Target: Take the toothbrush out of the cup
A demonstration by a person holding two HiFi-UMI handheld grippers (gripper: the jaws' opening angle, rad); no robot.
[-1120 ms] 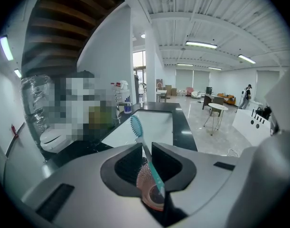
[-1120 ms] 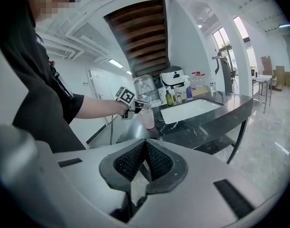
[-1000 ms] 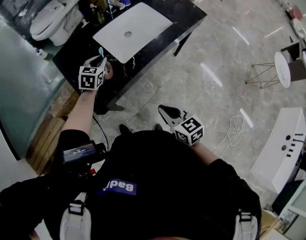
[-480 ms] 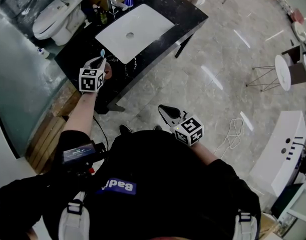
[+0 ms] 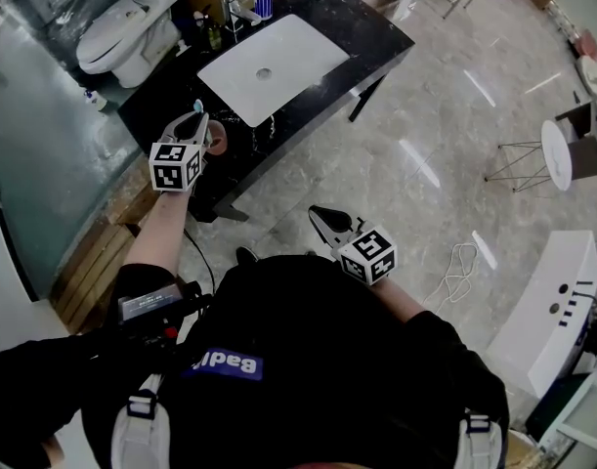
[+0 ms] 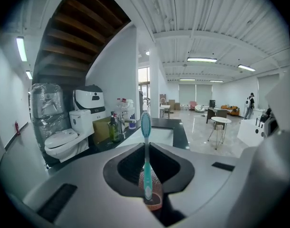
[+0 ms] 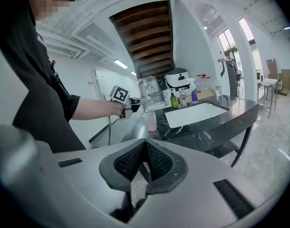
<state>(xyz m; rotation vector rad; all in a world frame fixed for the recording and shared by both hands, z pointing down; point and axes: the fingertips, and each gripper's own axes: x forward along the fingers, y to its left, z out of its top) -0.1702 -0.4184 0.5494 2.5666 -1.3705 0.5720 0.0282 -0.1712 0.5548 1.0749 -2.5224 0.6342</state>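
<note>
Left claw [image 5: 197,117] closing on the upright toothbrush [image 6: 145,165], cup [image 7: 149,121] by the counter [image 5: 371,32] edge; right claw [image 5: 319,212] closed, empty

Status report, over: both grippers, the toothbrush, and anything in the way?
Left gripper jaws closing on toothbrush. Toothbrush upright, lower end at cup mouth. Right gripper shut, empty. Nothing in the way.

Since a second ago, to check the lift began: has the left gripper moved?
Yes. In the head view the left gripper has drawn away from the cup, toward the person, its fingers closing with the toothbrush between them.
</note>
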